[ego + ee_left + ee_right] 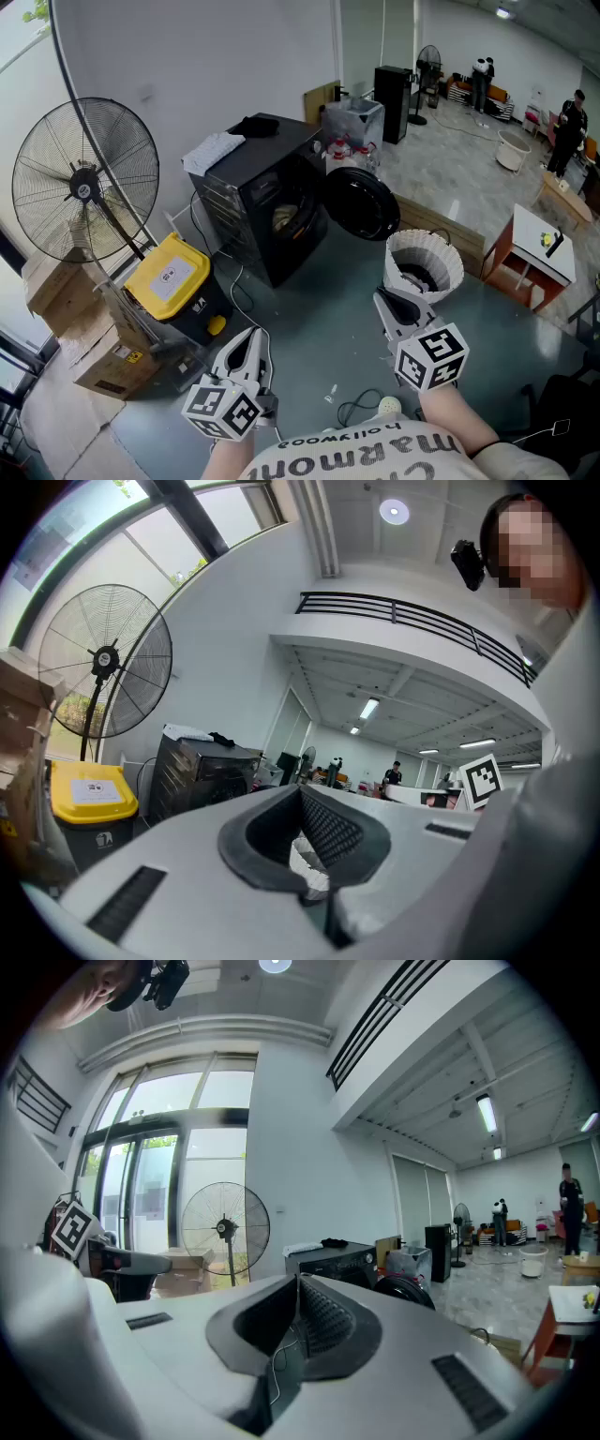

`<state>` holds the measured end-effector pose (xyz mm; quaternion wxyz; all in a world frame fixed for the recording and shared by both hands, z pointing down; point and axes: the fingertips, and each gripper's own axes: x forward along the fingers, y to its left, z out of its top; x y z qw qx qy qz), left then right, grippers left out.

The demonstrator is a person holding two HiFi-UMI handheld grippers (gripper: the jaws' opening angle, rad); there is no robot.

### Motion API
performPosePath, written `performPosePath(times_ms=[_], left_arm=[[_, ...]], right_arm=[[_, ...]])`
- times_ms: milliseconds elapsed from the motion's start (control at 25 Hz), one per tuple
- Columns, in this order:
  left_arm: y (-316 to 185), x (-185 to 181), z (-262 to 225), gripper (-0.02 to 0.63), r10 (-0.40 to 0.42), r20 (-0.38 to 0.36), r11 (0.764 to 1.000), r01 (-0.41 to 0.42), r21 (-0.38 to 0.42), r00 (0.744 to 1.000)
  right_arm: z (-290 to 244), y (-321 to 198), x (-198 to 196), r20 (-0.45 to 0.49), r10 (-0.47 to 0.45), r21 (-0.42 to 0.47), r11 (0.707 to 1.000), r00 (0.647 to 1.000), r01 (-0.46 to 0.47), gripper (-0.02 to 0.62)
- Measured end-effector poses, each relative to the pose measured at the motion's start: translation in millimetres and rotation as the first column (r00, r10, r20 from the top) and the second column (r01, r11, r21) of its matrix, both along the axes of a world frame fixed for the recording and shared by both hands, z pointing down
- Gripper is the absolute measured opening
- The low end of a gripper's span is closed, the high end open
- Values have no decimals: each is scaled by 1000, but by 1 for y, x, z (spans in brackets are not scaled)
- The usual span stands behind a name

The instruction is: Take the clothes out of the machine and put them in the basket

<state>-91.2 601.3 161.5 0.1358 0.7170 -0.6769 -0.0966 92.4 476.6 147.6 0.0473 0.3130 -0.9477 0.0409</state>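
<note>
Two tongs are held up side by side over the grey floor, both clenched and both empty. The left tongs point level toward the machine with the jaws pressed together and nothing between them. The right tongs are shut in the same way and dip slightly toward the laundry basket. A black washing machine stands by the white wall at the far side of the floor, and its round door is swung wide open to the right. The clothes show as a pale bundle in the drum opening, well apart from either pair of tongs. The white, pleated basket sits on the floor just right of the open door and directly ahead of the right tongs (something dark lies inside it, too dim to name). On top of the machine lie a white cloth and a black item. Left of the machine stand a yellow-lidded bin, a pedestal fan and stacked cardboard boxes near the window. A white cable with a plug lies on the floor close to the person, between the two tongs. A small white counter with red legs stands at the floor's right edge.
</note>
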Motion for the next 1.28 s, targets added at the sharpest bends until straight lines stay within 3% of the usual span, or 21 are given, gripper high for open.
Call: performPosePath(times_ms=[480, 920, 1280], left_arm=[[-42, -9, 2, 9, -27, 11, 1000, 27, -12, 1000], [-151, -3, -15, 9, -129, 4, 992, 129, 2, 992], [-245, 28, -18, 9, -187, -10, 982, 187, 0, 982]], right_arm=[[3, -50, -10, 43, -7, -37, 999, 999, 9, 35], [-16, -173, -17, 78, -114, -29, 993, 990, 116, 35], [-16, -275, 0, 80, -180, -53, 981, 981, 184, 35]])
